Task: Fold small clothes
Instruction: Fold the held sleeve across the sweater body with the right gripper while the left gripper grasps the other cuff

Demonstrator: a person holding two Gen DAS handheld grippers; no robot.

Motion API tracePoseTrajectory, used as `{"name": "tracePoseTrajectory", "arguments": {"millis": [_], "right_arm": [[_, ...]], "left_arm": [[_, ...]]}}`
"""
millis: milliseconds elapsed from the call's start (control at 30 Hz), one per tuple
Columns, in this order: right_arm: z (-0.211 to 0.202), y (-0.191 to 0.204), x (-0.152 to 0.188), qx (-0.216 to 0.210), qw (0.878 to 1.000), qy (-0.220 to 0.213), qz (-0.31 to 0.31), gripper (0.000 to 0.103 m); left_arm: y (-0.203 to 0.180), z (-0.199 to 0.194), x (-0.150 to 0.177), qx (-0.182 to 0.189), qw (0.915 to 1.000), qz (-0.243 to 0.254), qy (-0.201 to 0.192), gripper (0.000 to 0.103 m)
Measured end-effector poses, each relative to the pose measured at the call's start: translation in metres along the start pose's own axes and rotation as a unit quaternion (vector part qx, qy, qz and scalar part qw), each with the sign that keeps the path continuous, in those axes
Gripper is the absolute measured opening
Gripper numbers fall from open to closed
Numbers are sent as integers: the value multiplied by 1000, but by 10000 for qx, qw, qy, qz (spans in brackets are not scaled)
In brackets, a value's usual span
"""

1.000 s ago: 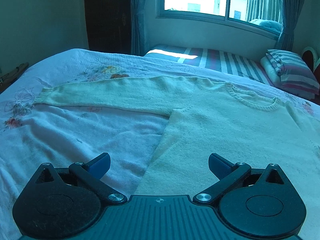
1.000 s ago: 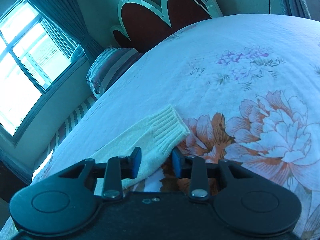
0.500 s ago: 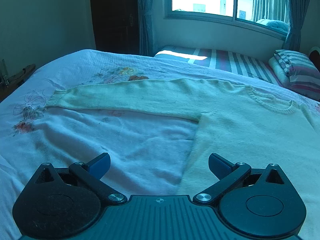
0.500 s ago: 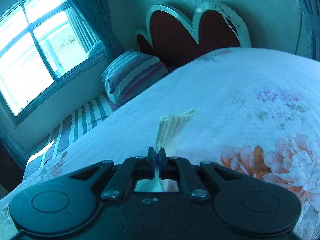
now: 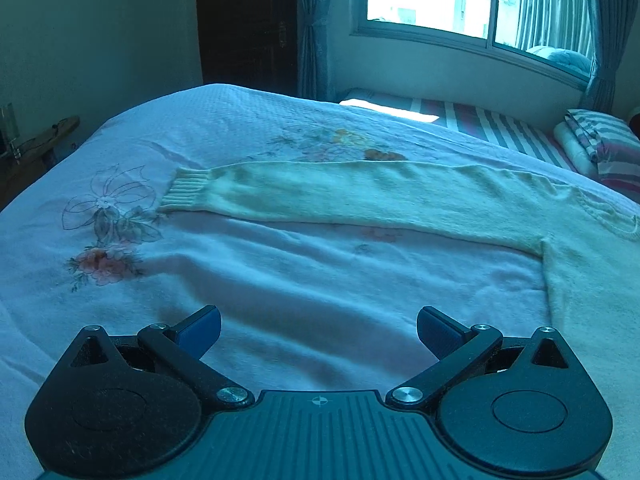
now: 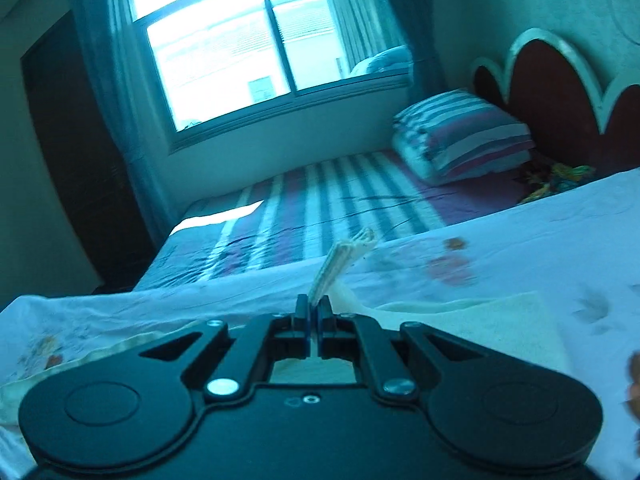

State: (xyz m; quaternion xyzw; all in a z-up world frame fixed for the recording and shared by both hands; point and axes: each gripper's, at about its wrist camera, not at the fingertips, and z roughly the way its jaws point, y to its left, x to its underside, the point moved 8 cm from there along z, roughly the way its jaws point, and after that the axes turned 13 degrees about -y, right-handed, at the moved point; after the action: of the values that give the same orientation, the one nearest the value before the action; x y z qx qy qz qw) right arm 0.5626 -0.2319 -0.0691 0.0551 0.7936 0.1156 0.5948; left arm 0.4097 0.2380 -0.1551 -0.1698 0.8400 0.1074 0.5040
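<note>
Cream knit fills the left wrist view: the sweater [image 5: 400, 196] lies flat on the floral bedspread [image 5: 280, 300], its left sleeve [image 5: 320, 192] stretched straight out toward the foot of the bed and ending in a ribbed cuff [image 5: 186, 194]. The left gripper [image 5: 319, 326] hangs above bare bedspread with its jaws spread wide and nothing between them. Over the last second this view has slid away from the sweater's body, which now only shows at the right edge, so the left hand seems to be travelling along the sleeve toward that cuff, probably to take it next.

From the right wrist view, the right gripper [image 6: 314, 312] is clamped tight on the other sleeve's cuff [image 6: 344, 258], whose ribbed end sticks up past the fingertips. A second ago this cuff lay flat on the bedspread between parted fingers; half a second ago the jaws had closed on it; now the camera has swung round to face the window [image 6: 240, 40] and the striped pillow [image 6: 460, 136], with motion blur across the bedspread. That suggests the right sleeve is being carried inward over the sweater body [image 6: 480, 320], visible just beneath the gripper. The first sleeve fold looks to be under way, with the left sleeve not yet started.
</note>
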Motion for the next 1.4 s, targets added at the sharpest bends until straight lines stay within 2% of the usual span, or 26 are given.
{"name": "tracePoseTrajectory", "arguments": {"millis": [100, 167, 267, 300, 333, 400, 433, 500, 633, 800, 833, 900, 1033, 1133, 1200, 1267, 1300, 1333, 1367, 1400], "right_arm": [[25, 65, 38, -387, 9982, 431, -169, 5], [38, 94, 66, -464, 9958, 726, -302, 5], [48, 112, 93, -410, 9930, 1015, -436, 6], [50, 115, 101, -435, 9915, 1139, -459, 11], [49, 120, 108, -450, 9892, 1295, -524, 22], [34, 118, 105, -481, 9910, 1059, -664, 36], [23, 113, 98, -484, 9926, 878, -689, 48], [5, 93, 86, -448, 9945, 686, -657, 38], [-20, 39, 68, 133, 9963, 441, -727, 19], [-41, -22, 63, 572, 9961, 416, -531, 18], [-45, -30, 62, 619, 9959, 415, -512, 19], [-51, -48, 63, 767, 9951, 374, -508, 24], [-60, -77, 63, 869, 9951, 338, -323, 24], [-62, -96, 61, 920, 9950, 315, -245, 24], [-62, -108, 58, 951, 9948, 307, -176, 23], [-61, -117, 56, 980, 9946, 313, -101, 23], [-61, -122, 56, 997, 9945, 303, -62, 23], [-61, -125, 55, 1015, 9944, 285, -21, 23], [-62, -129, 54, 1035, 9942, 274, 14, 24], [-61, -132, 53, 1050, 9941, 269, 37, 24]], "left_arm": [[22, 3, 0, -7, 10000, -92, 32, 103], [32, 5, 2, 13, 9998, -189, 49, 103], [37, 8, 6, 56, 9995, -293, 94, 103], [36, 10, 7, 109, 9993, -330, 116, 103], [31, 11, 8, 245, 9989, -385, 147, 103], [16, 15, 6, 462, 9979, -438, 142, 103], [4, 18, 4, 548, 9975, -425, 122, 103], [-20, 24, -1, 706, 9966, -404, 95, 103], [-78, 39, -16, 987, 9945, -346, 13, 103], [-175, 56, -33, 1862, 9815, -443, 100, 102], [-195, 58, -37, 2038, 9778, -476, 104, 83], [-229, 65, -36, 2387, 9682, -667, 355, 58], [-281, 80, -29, 2717, 9520, -1183, 761, 58], [-300, 99, -18, 2759, 9408, -1638, 1091, 58], [-308, 109, -14, 2781, 9363, -1834, 1109, 58], [-314, 117, -13, 2770, 9356, -1922, 1051, 58], [-317, 119, -13, 2765, 9353, -1957, 1019, 53], [-318, 124, -13, 2705, 9386, -1900, 991, 21], [-317, 129, -12, 2614, 9421, -1835, 1021, 1], [-316, 130, -12, 2612, 9412, -1901, 989, 3]]}}
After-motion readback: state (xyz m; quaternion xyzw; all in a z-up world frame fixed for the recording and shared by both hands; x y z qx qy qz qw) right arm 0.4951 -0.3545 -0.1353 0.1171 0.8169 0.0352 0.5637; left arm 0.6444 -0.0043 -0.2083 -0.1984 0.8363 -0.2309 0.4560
